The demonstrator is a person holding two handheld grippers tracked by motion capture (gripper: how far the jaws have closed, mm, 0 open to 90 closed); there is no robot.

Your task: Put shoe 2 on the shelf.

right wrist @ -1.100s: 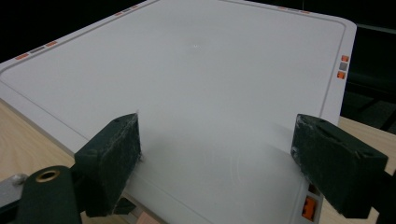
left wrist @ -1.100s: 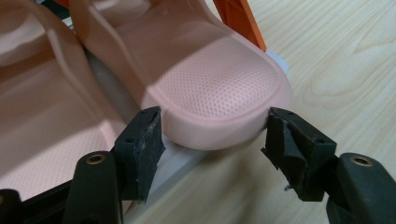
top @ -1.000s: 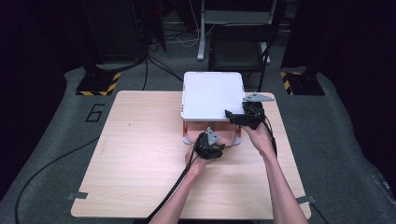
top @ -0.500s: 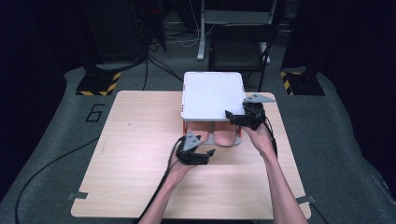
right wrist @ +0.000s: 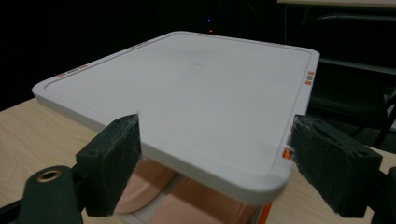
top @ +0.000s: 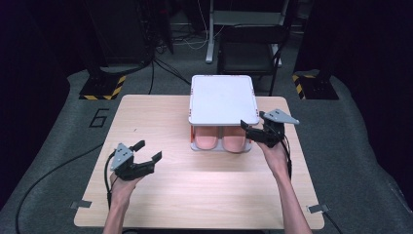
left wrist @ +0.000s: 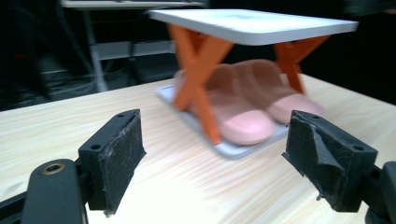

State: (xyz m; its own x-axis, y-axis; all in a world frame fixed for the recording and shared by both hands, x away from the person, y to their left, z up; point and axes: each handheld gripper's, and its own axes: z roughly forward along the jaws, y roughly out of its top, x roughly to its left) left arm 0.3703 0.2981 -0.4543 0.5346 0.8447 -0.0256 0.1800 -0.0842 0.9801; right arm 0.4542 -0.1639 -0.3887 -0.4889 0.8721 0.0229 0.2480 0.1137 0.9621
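step: pink slippers [top: 220,140] tucked under white rack [top: 223,99] | left tool [top: 144,155] apart, empty, jaws just opened | right tool [top: 253,126] apart by rack corner | next: likely pull back

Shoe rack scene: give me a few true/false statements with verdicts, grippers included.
1. A pair of pink slippers sits on the lower shelf of the shoe rack. True.
2. The left gripper holds a slipper. False: its jaws are open and empty, over bare table.
3. The right gripper is at the rack's near right corner. True.
4. The rack's top shelf carries a shoe. False: it is bare.
5. The rack's legs are orange. True.
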